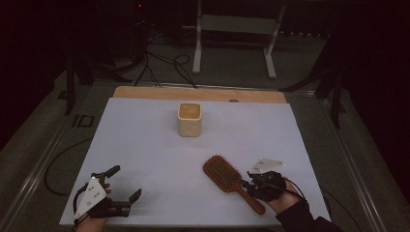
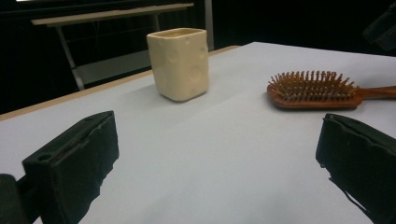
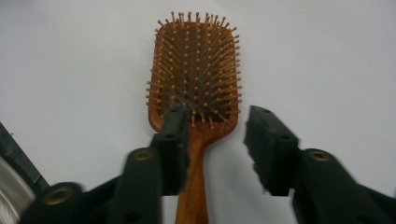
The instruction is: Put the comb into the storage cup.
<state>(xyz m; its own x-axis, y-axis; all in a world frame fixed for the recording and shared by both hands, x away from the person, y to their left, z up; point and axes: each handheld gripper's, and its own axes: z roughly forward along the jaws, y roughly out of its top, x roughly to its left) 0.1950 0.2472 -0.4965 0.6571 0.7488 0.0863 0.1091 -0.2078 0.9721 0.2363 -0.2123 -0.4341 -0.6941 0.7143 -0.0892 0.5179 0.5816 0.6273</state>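
Your hairbrush (image 1: 228, 178) lies flat on the bench (image 1: 145, 159), bristles up, well on your side of the cream cup (image 1: 189, 119) and off to the cup's right, its handle pointing back toward you. Nothing is in the cup as far as the high view shows; it stands upright near the far middle of the bench, well apart from the brush.

Your right gripper (image 1: 252, 185) is over the brush handle. In the right gripper view the jaws stand partly apart, about half wide; the handle (image 3: 194, 186) runs up between them, close against one pad, while the other pad is clear of the wood. So the brush is not clamped at this moment.

Your left gripper (image 1: 124, 186) rests on your side of the cup and well to its left, jaws wide with only bare bench between them.

My reading: the work is at an early stage. The brush has not been lifted, and if it is meant for the cup, the grasp, lift and carry across are all left to do.
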